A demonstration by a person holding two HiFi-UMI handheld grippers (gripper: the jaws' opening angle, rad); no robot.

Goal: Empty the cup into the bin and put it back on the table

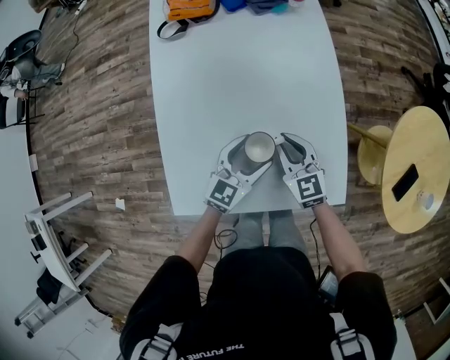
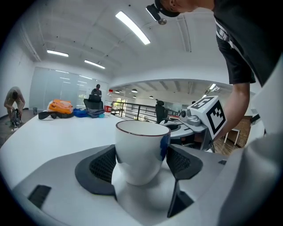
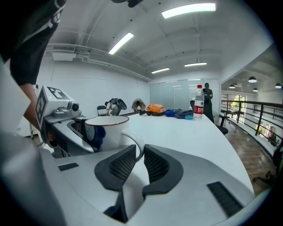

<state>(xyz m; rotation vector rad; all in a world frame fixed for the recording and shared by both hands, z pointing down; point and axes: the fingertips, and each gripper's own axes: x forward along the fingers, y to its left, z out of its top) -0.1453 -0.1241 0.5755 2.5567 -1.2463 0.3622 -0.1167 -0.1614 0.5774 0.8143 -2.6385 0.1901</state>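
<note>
I have the cup (image 1: 259, 148) at 6 o'clock on the desk (image 1: 246, 77), with the left gripper (image 1: 249, 160) jaws clamped round its body and the right gripper (image 3: 139, 156) jaws pinching its handle (image 3: 136, 142), presumably to steady the lift.

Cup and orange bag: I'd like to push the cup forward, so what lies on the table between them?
Only bare white table lies between the cup and the orange bag; the head view shows it plainly.
</note>
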